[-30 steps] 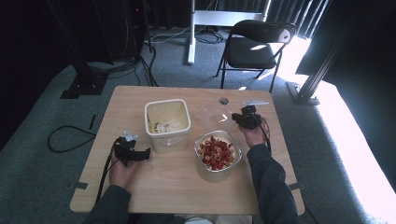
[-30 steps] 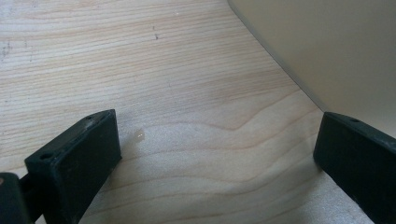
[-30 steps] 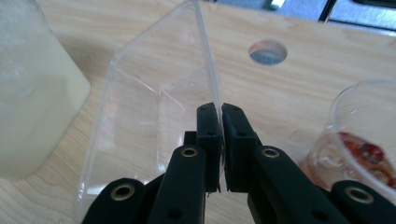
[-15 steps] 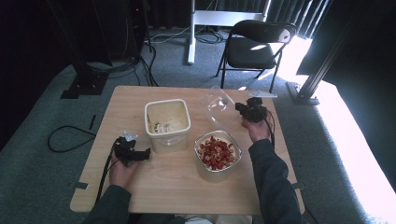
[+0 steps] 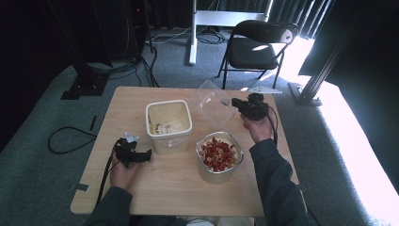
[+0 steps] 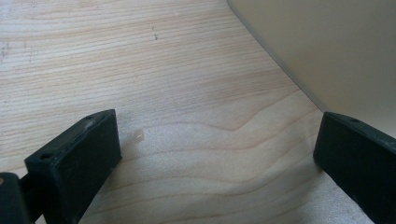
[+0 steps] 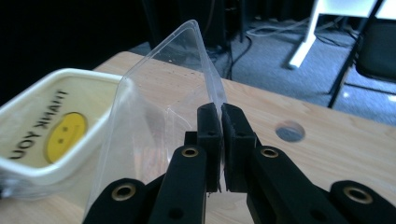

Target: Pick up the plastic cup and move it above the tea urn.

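A clear plastic lid (image 5: pixel 212 104) hangs tilted above the back of the wooden table (image 5: pixel 169 188), with my right gripper (image 5: pixel 236 105) shut on its right edge. In the right gripper view the jaws (image 7: pixel 220 112) pinch the lid's thin rim (image 7: pixel 154 93). A cream tub (image 5: pixel 168 125) with a smiley label (image 7: pixel 65 130) stands left of it. In front stands a clear container of red pieces (image 5: pixel 219 153). My left gripper (image 5: pixel 147 154) rests on the table beside the cream tub, open, with bare wood between its jaws (image 6: pixel 219 140); the tub wall (image 6: pixel 336 51) is close by.
A black folding chair (image 5: pixel 256 47) stands behind the table on the grey carpet. Cables (image 5: pixel 70 136) trail on the floor to the left. A small round hole (image 7: pixel 289 131) is in the tabletop near the back edge.
My right gripper has risen from the table with the clear lid in it, and the lid now hangs tilted in the air. The left gripper has stayed still.
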Demonstrator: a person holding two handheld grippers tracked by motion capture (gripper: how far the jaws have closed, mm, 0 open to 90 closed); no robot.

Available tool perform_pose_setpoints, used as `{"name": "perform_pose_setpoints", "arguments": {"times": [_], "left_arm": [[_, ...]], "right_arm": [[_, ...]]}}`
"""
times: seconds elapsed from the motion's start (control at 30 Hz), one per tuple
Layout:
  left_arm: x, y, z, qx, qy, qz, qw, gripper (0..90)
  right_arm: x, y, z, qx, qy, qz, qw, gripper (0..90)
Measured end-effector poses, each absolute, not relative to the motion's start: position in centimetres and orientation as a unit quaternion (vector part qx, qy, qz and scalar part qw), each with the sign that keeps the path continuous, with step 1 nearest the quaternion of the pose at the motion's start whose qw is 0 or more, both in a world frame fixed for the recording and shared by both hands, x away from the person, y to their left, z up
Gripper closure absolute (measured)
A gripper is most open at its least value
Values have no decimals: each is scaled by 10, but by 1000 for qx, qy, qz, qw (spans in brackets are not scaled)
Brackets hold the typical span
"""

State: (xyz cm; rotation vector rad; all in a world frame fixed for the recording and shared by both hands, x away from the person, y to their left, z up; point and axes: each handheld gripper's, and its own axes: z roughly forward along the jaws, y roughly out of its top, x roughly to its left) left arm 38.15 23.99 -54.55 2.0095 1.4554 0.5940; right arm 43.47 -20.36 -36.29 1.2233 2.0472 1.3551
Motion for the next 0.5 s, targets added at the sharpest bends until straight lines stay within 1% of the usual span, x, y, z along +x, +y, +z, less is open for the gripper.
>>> {"name": "perform_pose_setpoints", "arguments": {"times": [0.17,0.27,0.5], "left_arm": [[381,240,-545,754,546,222,291,12],[381,240,-545,754,546,222,291,12],[381,240,-545,754,546,223,291,12]], "right_arm": [[425,-194,-348,414,737,497,196,873],[420,-187,-341,399,740,511,179,873],[416,-166,-338,371,749,533,133,872]]}}
